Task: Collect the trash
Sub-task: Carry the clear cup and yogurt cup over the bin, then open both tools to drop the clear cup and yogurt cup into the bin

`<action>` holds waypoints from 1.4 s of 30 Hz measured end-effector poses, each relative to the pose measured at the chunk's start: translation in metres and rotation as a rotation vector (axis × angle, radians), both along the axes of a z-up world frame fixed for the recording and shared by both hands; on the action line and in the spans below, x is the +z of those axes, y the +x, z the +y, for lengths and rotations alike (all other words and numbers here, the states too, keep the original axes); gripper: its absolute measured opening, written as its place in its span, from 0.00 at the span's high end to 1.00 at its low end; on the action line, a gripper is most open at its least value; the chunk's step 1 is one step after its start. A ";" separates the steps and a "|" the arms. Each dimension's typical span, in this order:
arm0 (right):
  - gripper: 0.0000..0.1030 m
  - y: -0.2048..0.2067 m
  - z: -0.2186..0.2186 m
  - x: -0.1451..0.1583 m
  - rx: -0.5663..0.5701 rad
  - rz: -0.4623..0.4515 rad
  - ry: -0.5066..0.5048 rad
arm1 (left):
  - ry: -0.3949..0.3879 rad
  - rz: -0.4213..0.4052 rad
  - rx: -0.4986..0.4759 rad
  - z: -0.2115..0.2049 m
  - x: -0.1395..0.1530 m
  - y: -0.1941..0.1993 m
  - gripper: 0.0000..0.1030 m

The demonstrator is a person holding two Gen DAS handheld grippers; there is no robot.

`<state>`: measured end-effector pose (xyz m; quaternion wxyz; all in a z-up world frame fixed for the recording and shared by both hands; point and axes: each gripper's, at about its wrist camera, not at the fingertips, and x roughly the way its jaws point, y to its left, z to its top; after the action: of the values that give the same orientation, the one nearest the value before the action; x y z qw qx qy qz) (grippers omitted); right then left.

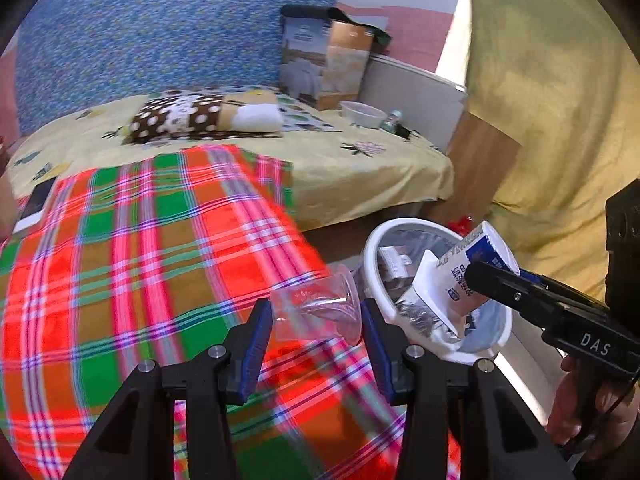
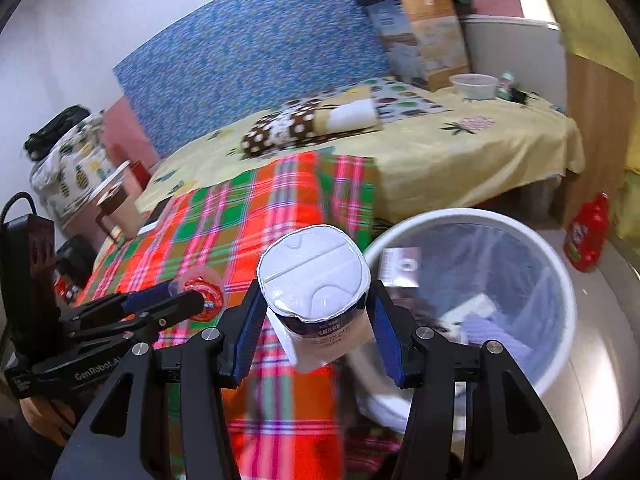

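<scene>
While my right gripper clamps the milk carton beside the white bin's rim, I should carry it over the opening before releasing; left gripper grips a clear plastic cup (above the plaid blanket).

White letters "DAS" stand on the black body of the right hand-held gripper. White lettering "GenRobot.AI" runs along the black body of the left hand-held gripper. The printed label on the white carton is too small and blurred to read.
</scene>
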<state>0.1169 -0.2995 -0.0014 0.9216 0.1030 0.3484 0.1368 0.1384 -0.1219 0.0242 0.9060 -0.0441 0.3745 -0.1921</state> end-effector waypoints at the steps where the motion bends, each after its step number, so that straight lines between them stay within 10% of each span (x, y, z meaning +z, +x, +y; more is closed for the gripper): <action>1: 0.49 -0.001 -0.007 -0.001 -0.017 0.001 0.001 | -0.001 -0.002 -0.014 -0.007 0.000 0.003 0.56; 18: 0.48 0.002 -0.076 -0.028 -0.204 0.073 -0.013 | 0.004 0.050 -0.222 -0.112 -0.030 0.038 0.56; 42: 0.43 0.006 -0.096 -0.046 -0.227 0.150 -0.025 | 0.006 0.103 -0.289 -0.142 -0.059 0.054 0.55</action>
<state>0.1225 -0.3959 -0.0474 0.9037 0.1402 0.4041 0.0193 0.1928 -0.2641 -0.0348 0.8487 0.0033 0.4234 -0.3170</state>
